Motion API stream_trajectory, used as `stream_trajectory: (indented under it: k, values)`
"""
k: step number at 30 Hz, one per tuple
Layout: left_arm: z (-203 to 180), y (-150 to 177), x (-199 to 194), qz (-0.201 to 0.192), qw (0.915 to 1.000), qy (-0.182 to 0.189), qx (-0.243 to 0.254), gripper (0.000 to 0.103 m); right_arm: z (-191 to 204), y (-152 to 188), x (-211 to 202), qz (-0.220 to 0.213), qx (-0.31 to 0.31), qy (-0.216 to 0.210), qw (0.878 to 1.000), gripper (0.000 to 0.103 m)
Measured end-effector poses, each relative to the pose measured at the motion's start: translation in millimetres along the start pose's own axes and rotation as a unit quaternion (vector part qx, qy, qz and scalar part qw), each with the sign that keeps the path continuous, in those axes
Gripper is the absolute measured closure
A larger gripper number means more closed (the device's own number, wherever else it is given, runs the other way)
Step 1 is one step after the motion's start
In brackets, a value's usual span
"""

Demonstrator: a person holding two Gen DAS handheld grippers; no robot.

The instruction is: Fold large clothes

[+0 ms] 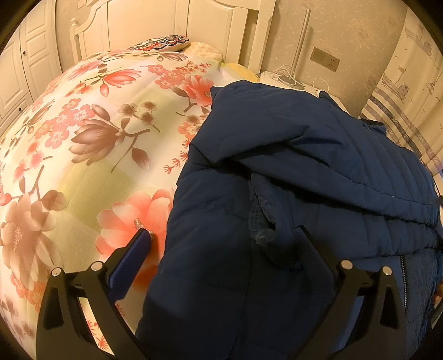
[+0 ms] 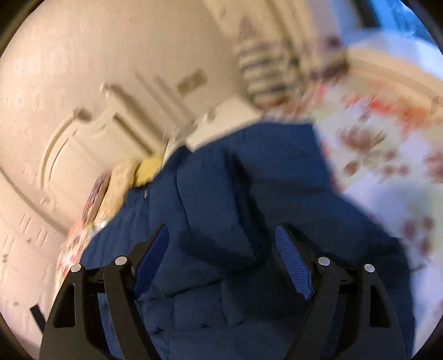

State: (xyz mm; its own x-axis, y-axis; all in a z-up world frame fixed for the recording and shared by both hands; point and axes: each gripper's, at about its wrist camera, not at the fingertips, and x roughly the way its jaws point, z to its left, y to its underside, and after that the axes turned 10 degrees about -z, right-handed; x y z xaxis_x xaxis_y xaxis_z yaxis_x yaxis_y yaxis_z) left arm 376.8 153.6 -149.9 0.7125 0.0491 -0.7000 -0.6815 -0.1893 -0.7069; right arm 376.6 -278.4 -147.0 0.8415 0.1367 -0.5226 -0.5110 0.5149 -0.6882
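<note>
A large navy quilted jacket [image 1: 290, 171] lies partly folded on a floral bedspread [image 1: 91, 133], with a sleeve laid across its body. My left gripper [image 1: 223, 235] is open, low over the jacket's near left edge, one finger over the bedspread and the other over the jacket. In the right wrist view, which is blurred, the same jacket [image 2: 249, 180] fills the middle. My right gripper [image 2: 221, 238] is open above it and holds nothing.
A white headboard [image 1: 166, 25] and a patterned pillow [image 1: 163, 44] are at the far end of the bed. A white nightstand [image 1: 285, 80] with cables stands past the jacket. A striped curtain [image 1: 401, 116] hangs at the right.
</note>
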Motion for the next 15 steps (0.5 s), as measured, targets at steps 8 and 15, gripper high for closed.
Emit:
stream_trajectory:
  k: [8, 15]
  values:
    - [0, 0, 0, 0.0, 1.0, 0.0, 0.0, 0.002, 39, 1, -67, -0.073, -0.063, -0.034, 0.995, 0.08]
    - [1, 1, 0, -0.001, 1.0, 0.001, -0.001, 0.002, 12, 17, -43, 0.008, -0.058, 0.059, 0.997, 0.071]
